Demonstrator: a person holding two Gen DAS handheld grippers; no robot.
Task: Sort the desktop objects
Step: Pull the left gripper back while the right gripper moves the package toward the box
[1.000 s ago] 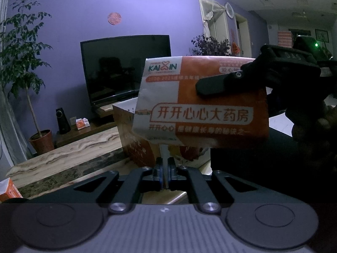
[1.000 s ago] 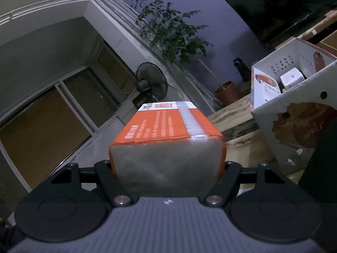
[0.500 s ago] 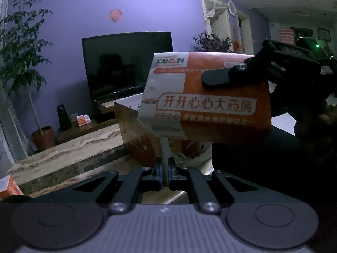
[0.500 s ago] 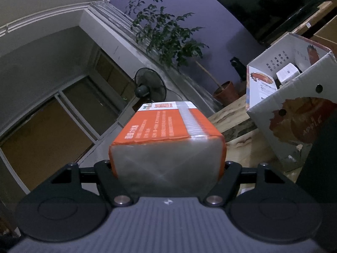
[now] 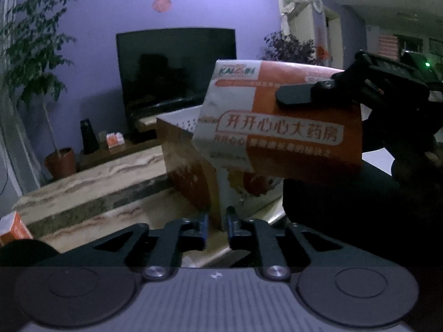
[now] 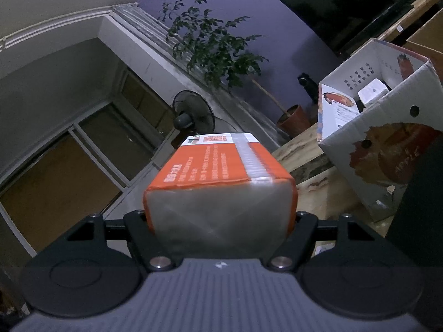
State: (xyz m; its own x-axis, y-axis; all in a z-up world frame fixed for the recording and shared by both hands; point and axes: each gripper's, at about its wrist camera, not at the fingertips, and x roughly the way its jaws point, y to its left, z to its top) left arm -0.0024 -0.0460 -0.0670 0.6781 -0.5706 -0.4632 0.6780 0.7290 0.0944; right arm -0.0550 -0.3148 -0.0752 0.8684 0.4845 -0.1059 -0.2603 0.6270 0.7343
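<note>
Right claw (image 6: pixel 220 221): clamped across the width of an orange-and-white tissue pack (image 6: pixel 221 177), which is held in the air; the pack's long axis runs straight ahead from the claw, its clear-wrapped end toward the camera. In the left view the same pack (image 5: pixel 279 121) is seen broadside, printed face outward, tilted slightly, above and in front of the cardboard box (image 5: pixel 191 166). Left claw (image 5: pixel 215 228): jaws opening, a narrow gap, nothing between them. The box (image 6: pixel 387 149), open-topped with fruit print, stands on the marbled worktop (image 5: pixel 91 193); a small white carton (image 6: pixel 372 92) is seen inside, the rest of the contents hidden by the walls. A second orange pack (image 5: pixel 12 227) is cut off at the left edge.
</note>
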